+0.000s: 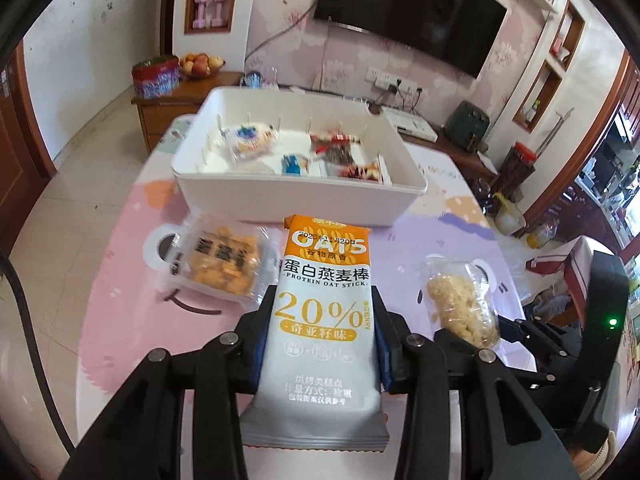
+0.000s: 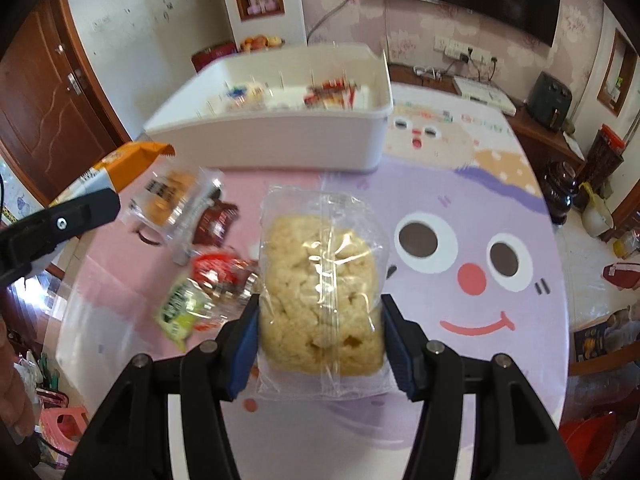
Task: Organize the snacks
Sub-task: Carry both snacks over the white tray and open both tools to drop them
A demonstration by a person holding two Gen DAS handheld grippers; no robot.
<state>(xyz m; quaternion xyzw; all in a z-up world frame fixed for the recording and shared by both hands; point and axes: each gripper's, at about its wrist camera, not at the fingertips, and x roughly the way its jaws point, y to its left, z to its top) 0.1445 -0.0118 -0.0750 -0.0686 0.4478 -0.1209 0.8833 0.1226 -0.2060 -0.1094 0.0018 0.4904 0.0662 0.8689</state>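
Bare tablecloth right of white bin; loose snack packets left.

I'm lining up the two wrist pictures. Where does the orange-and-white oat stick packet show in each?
Left wrist: oat stick packet fills lower centre, clamped in the left tongs.
Right wrist: oat stick packet pokes in at the left edge, orange end up.
Shared landmark: the white bin behind it.

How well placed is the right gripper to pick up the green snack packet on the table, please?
Probably not yet. The right gripper is already shut on the clear-wrapped rice cake, so it has no room for the green snack packet, which lies uncovered on the table.
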